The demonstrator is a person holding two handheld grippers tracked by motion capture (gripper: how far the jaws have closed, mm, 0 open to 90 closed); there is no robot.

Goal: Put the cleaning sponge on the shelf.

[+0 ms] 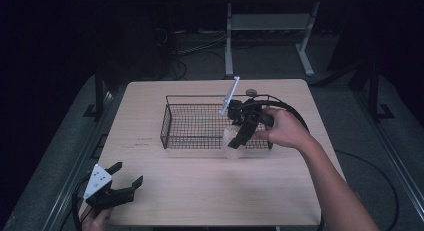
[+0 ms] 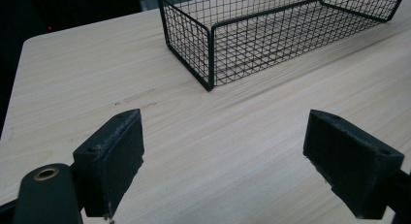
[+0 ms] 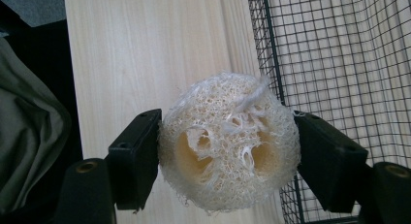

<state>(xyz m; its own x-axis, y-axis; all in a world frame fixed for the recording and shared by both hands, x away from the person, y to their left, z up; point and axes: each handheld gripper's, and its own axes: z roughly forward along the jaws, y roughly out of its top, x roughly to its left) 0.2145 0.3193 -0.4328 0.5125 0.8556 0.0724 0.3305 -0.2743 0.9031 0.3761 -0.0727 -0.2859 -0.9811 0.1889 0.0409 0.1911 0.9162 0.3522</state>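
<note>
A: Your right gripper (image 3: pixel 228 156) is clamped on the loofah (image 3: pixel 229 153), one pad on each side. In the high view the loofah (image 1: pixel 233 141) hangs at the basket's (image 1: pixel 172 136) near wall, towards its right end. I judge the step to be getting it into the basket.

B: How do you do that well?

A: Keep the squeeze as it is. The loofah looks soft, so it likely gives under more pressure. Lift until its underside clears the top wire, then carry it over the mesh floor before you lower it.

B: And the room you have?

A: The rim (image 3: pixel 271 64) is the edge to watch, since loose fibres could snag on the wire. The basket floor looks bare, so there is space to set down. Your left gripper (image 1: pixel 125 178) rests near the table's (image 1: pixel 210 191) front left corner, jaws wide apart and holding nothing, well away from your path.
</note>
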